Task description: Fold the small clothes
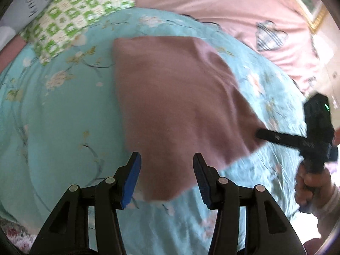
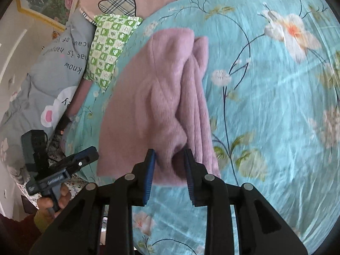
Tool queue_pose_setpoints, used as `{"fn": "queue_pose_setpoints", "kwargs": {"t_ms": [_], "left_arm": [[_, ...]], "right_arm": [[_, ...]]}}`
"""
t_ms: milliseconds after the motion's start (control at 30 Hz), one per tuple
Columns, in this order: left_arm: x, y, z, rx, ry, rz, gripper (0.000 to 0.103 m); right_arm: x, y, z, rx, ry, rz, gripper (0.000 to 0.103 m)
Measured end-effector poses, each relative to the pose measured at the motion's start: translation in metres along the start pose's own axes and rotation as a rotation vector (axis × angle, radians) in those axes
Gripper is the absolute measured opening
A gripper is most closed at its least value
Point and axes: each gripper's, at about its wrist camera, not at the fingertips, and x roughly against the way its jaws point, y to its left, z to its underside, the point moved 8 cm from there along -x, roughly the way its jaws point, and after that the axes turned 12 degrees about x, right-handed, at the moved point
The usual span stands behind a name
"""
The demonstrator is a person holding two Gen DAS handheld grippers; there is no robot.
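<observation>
A mauve knitted garment point(image 1: 176, 106) lies on the turquoise floral bedsheet point(image 1: 63, 116). My left gripper point(image 1: 166, 163) is open and empty, hovering just above the garment's near edge. My right gripper point(image 2: 170, 157) is shut on a bunched corner of the garment point(image 2: 161, 97), lifting its folds off the sheet. In the left wrist view the right gripper point(image 1: 261, 135) shows at the right, its fingers at the garment's corner. In the right wrist view the left gripper point(image 2: 89, 155) shows at the lower left, held by a hand.
A green-checked pillow point(image 1: 72, 19) and a grey printed pillow point(image 2: 53, 70) lie at the head of the bed. A pink quilt with plaid hearts point(image 1: 244, 17) lies beyond the sheet. A framed picture point(image 2: 46, 2) hangs on the wall.
</observation>
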Motion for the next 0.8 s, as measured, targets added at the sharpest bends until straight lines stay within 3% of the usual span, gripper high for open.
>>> {"fn": "queue_pose_setpoints", "kwargs": {"t_ms": [67, 100, 133, 267, 433, 500, 567, 667, 800], "left_arm": [[-0.004, -0.003, 0.007, -0.027, 0.006, 0.01, 0.05], [-0.009, 0.0, 0.011, -0.038, 0.016, -0.012, 0.05], [-0.013, 0.003, 0.014, -0.043, 0.025, -0.03, 0.05], [-0.016, 0.016, 0.026, -0.033, 0.051, -0.031, 0.052], [-0.025, 0.024, 0.04, -0.096, 0.065, -0.078, 0.052], [-0.03, 0.029, 0.044, -0.102, 0.077, -0.097, 0.049], [-0.032, 0.038, 0.042, -0.068, 0.073, -0.11, 0.024], [-0.028, 0.047, 0.033, 0.024, 0.063, -0.072, 0.013], [-0.02, 0.039, 0.031, 0.012, 0.039, -0.059, 0.011]], "right_arm": [[-0.001, 0.0, 0.002, 0.007, 0.001, 0.012, 0.021], [-0.001, 0.001, 0.002, 0.014, -0.001, 0.015, 0.012], [-0.001, 0.002, 0.002, 0.02, 0.002, 0.014, 0.009], [0.002, 0.006, 0.0, 0.02, -0.006, 0.001, 0.008], [0.007, 0.006, -0.002, 0.01, -0.022, -0.009, 0.008], [0.006, 0.007, -0.001, 0.01, -0.021, -0.009, 0.007], [0.006, 0.007, -0.001, 0.011, -0.022, -0.011, 0.007], [0.011, 0.009, -0.003, 0.029, -0.03, -0.005, 0.007], [0.03, 0.016, -0.012, 0.098, -0.052, 0.032, 0.006]]}}
